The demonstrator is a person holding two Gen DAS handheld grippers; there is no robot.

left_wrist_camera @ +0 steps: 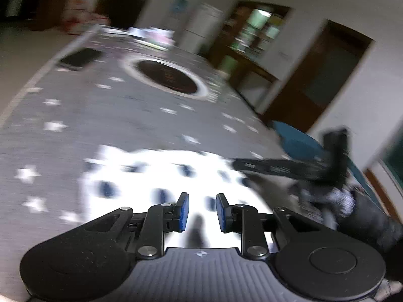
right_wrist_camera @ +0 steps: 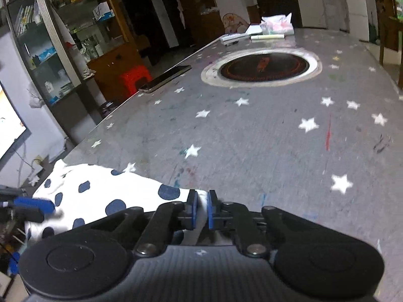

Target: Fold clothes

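Observation:
A white garment with dark blue dots (left_wrist_camera: 156, 178) lies at the near edge of the grey star-patterned table (left_wrist_camera: 105, 115). My left gripper (left_wrist_camera: 201, 211) is open just above it, nothing between its blue pads. In the right wrist view the garment (right_wrist_camera: 100, 196) lies at the near left, and my right gripper (right_wrist_camera: 201, 209) is shut on a bunched edge of it. The right gripper also shows in the left wrist view (left_wrist_camera: 289, 168), at the garment's right side. The left gripper's blue fingertip (right_wrist_camera: 32, 203) shows at the far left of the right wrist view.
A round dark inset with a pale ring (right_wrist_camera: 263, 68) sits mid-table. A phone (right_wrist_camera: 165, 78) lies near the left table edge. Papers and a marker (right_wrist_camera: 269, 31) lie at the far end. A red stool (right_wrist_camera: 134, 78) and shelves (right_wrist_camera: 63, 50) stand left of the table.

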